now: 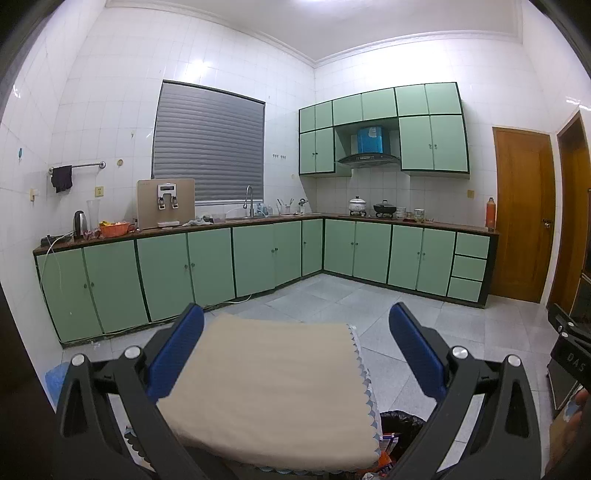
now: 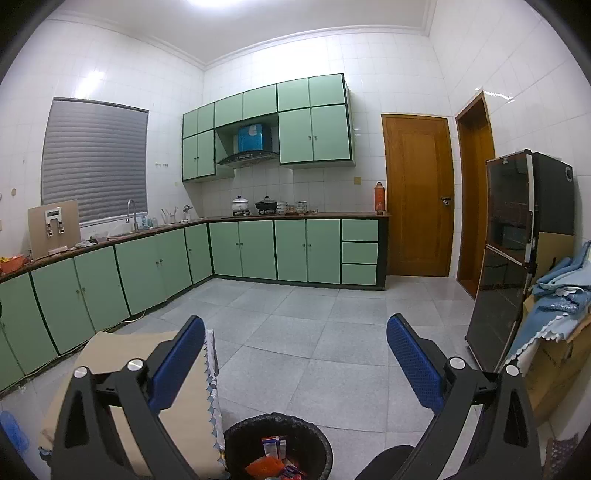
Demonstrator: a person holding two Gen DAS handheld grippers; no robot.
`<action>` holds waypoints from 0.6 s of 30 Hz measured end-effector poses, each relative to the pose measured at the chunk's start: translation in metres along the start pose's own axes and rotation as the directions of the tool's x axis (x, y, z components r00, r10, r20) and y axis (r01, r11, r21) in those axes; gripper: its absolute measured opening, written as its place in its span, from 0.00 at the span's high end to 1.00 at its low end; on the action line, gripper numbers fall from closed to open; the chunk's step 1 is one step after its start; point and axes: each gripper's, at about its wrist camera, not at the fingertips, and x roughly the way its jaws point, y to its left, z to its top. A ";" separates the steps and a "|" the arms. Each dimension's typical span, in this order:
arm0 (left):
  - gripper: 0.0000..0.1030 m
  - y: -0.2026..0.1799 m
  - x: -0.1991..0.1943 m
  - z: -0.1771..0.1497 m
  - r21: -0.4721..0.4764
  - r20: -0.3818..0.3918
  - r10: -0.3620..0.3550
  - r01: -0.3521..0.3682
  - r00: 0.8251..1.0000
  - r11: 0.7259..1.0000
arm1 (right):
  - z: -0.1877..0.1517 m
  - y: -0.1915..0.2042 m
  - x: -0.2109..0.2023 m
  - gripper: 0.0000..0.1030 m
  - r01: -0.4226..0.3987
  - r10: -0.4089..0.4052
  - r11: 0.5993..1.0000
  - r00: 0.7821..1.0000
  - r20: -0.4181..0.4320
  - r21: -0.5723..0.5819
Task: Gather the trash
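Directly below the right gripper (image 2: 295,363), held wide and empty, sits the black-lined trash bin (image 2: 236,439); the left gripper (image 1: 295,354), equally wide, hangs over the beige-covered table (image 1: 266,387) beside it.

Bright ceiling light (image 2: 210,3) overhead glares on glossy wall tiles (image 1: 201,68); fisheye bends edges, corners vignetted black, focus sharp.

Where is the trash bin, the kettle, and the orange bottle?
Trash bin (image 2: 236,435): right wrist view, on its black rim.
Kettle (image 1: 79,221): left wrist view, on its shiny body.
Orange bottle (image 2: 379,197): right wrist view, on its middle.
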 end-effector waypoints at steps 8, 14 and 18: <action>0.05 0.002 0.006 -0.001 0.000 -0.012 0.004 -0.004 1.000 1.000 | 0.001 -0.001 0.002 0.06 -0.004 0.004 1.000 1.000 0.001 -0.005; 0.05 0.004 0.006 -0.003 -0.001 -0.014 0.001 -0.001 1.000 1.000 | 0.000 -0.003 0.000 0.06 -0.002 0.002 1.000 1.000 0.002 -0.005; 0.05 0.006 0.007 -0.002 -0.002 -0.016 0.000 0.000 1.000 1.000 | 0.000 -0.002 0.001 0.06 -0.001 0.001 1.000 1.000 -0.001 -0.005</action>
